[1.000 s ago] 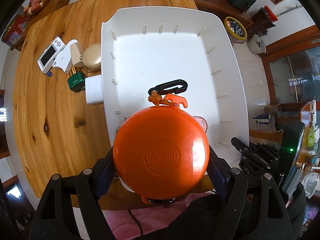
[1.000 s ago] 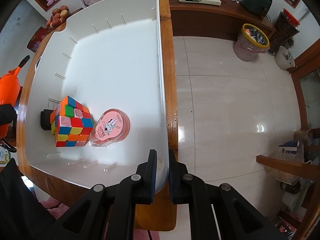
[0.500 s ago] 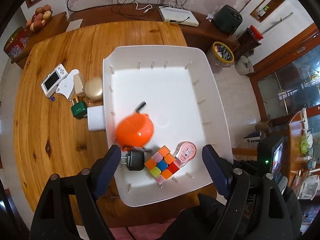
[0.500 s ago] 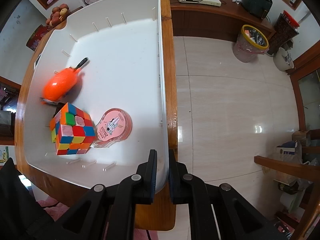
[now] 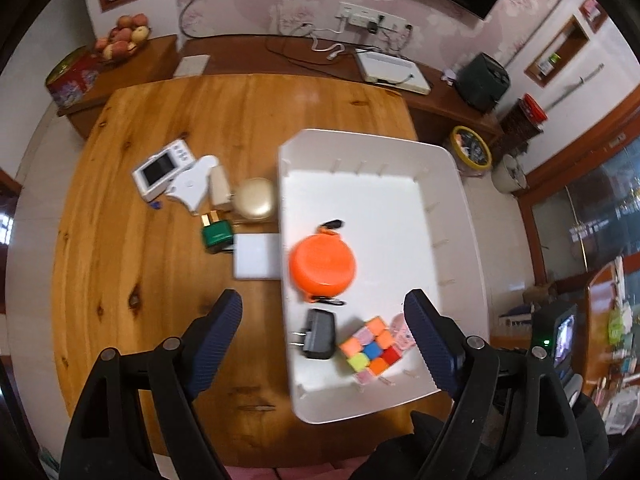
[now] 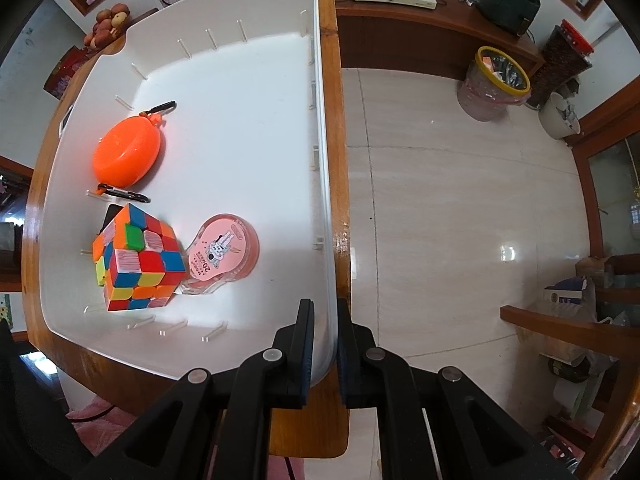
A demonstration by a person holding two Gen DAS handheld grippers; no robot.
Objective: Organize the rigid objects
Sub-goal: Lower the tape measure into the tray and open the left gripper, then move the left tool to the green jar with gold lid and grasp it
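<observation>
A white bin [image 5: 456, 204] [image 6: 248, 92] sits on the right side of the wooden table [image 5: 160, 280]. Inside it lie an orange round case [image 5: 322, 266] [image 6: 127, 152] with black clips, a black charger [image 5: 319, 334], a colour cube [image 5: 370, 350] [image 6: 136, 260] and a pink tape dispenser [image 6: 224, 254]. My left gripper [image 5: 324, 320] hangs open high above the bin's near left corner, with nothing between its fingers. My right gripper [image 6: 323, 326] is shut on the bin's near right rim.
Left of the bin lie a white box [image 5: 257, 256], a green plug [image 5: 216, 234], a gold oval case [image 5: 255, 204], a white handheld device [image 5: 162, 170] and a white holder [image 5: 192, 184]. A sideboard [image 5: 280, 60] stands behind; bare floor [image 6: 460, 200] and a waste bin [image 6: 494, 80] are to the right.
My left gripper opened and let go of the orange case, which dropped into the bin and came to rest. The left gripper then rose and shifted left. The right gripper stayed put.
</observation>
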